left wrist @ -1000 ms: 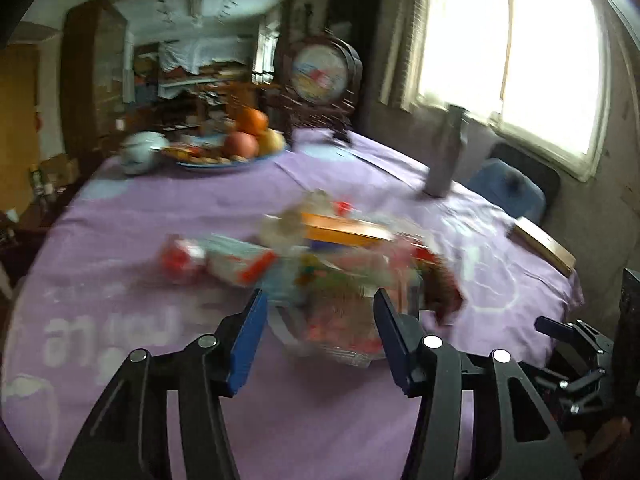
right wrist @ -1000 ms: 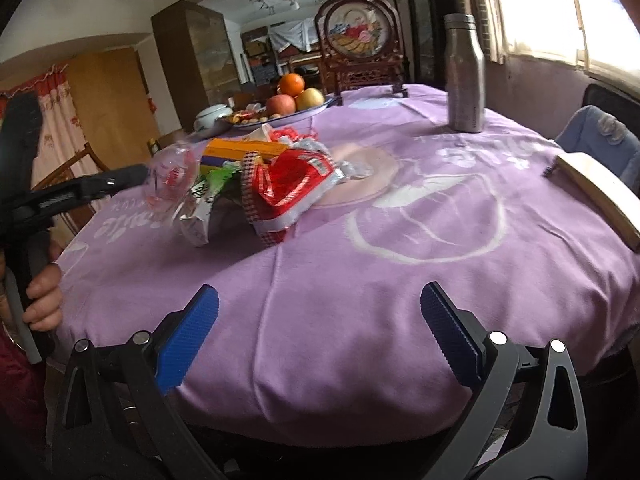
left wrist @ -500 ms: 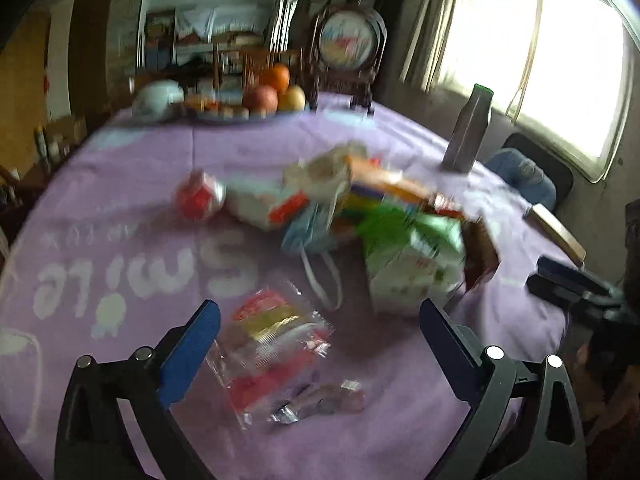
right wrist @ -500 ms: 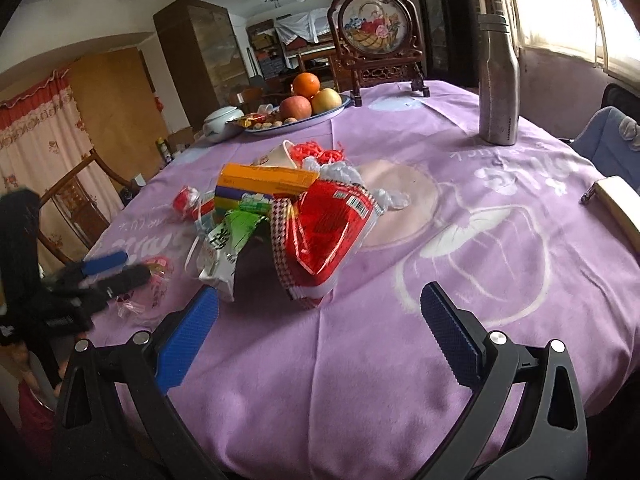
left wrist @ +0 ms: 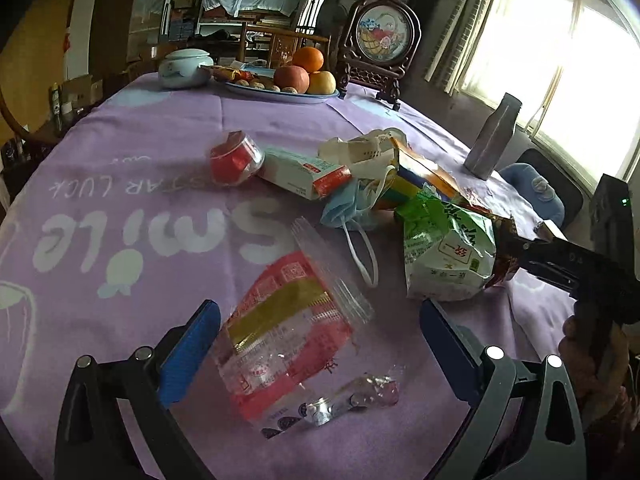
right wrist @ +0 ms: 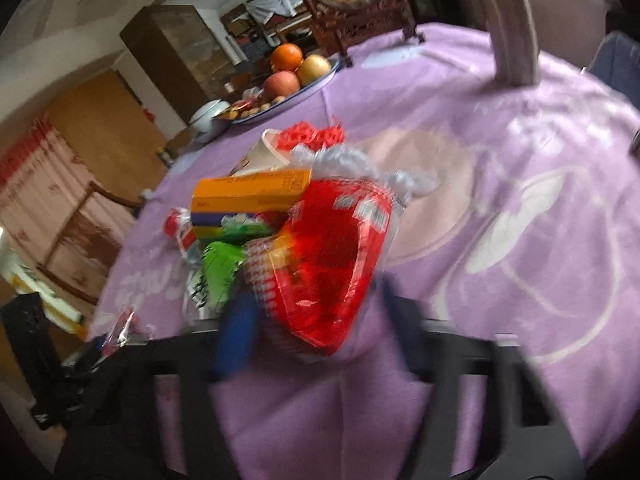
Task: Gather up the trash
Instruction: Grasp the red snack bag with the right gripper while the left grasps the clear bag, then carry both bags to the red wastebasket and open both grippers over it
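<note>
Left wrist view, sharp: left gripper (left wrist: 320,332) spread wide, blue pads at the lower left and lower right of the frame, nothing pinched. Between them, flat on the purple tablecloth (left wrist: 132,168), a clear plastic wrapper (left wrist: 286,336) printed red and gold, with a small crumpled clear wrapper (left wrist: 352,396) just below it. Centre and right of centre, a heap of trash: green and white snack bag (left wrist: 444,256), blue face mask (left wrist: 352,208) with white loops, white and red carton (left wrist: 304,172), orange box (left wrist: 428,172), and a clear cup with red label (left wrist: 236,158) to the left of the heap. At the right edge, the right gripper (left wrist: 516,246) reaching into the heap beside the green bag. Upper centre, a fruit plate (left wrist: 280,94); upper right, a metal bottle (left wrist: 494,138).

Right wrist view, heavily blurred: right gripper (right wrist: 316,320) low in the frame, jaws just closing around a red snack bag (right wrist: 332,264) that sits between them. Contact of pads and bag impossible to tell through the blur.
</note>
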The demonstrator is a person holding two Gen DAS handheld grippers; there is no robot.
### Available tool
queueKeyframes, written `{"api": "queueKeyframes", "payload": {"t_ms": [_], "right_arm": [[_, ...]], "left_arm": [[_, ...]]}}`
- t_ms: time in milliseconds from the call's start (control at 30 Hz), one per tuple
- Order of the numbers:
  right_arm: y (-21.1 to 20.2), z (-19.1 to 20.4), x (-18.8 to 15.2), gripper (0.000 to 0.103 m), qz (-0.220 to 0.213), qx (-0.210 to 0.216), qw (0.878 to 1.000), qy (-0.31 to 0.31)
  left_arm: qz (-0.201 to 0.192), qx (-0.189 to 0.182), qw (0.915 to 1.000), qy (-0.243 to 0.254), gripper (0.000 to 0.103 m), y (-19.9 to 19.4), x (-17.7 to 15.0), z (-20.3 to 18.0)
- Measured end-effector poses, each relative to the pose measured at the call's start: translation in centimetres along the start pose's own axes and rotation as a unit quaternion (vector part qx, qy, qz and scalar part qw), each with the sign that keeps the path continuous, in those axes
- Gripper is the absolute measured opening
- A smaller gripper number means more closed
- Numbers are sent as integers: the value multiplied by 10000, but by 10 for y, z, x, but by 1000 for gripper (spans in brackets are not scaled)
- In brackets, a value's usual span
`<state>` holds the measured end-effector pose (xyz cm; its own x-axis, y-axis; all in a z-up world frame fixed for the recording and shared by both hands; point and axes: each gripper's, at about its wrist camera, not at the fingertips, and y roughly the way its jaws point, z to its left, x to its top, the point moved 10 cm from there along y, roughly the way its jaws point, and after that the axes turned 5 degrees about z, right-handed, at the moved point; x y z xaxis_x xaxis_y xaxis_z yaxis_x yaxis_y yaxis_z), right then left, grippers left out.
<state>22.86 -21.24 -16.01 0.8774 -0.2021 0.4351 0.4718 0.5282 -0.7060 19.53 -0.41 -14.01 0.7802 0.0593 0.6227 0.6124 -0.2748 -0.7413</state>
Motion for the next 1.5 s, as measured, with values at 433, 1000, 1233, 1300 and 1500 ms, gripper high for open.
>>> {"api": "queueKeyframes", "payload": {"t_ms": [433,1000,1233,1300,1500], "right_arm": [[-61,-24,-9,41,-745,-82,9971,132],[-113,-29,-17,30,-1285,183,9915,77],[-172,-74,-37,30,-1704,-25,9846,392],[-187,-93,-46,30,-1771,-120,9829,499],[-238,-163,-83,30,-1945,-719,9741,899]], "left_arm": [[-188,92,9998,2,73,-11,-6,1],[-673,-501,9958,369,51,-68,18,-58],[-742,-806,9896,930,51,-76,22,-131],[-717,-940,9873,1063,51,-77,21,-153],[-477,-1395,9759,1611,51,-62,0,-237]]}}
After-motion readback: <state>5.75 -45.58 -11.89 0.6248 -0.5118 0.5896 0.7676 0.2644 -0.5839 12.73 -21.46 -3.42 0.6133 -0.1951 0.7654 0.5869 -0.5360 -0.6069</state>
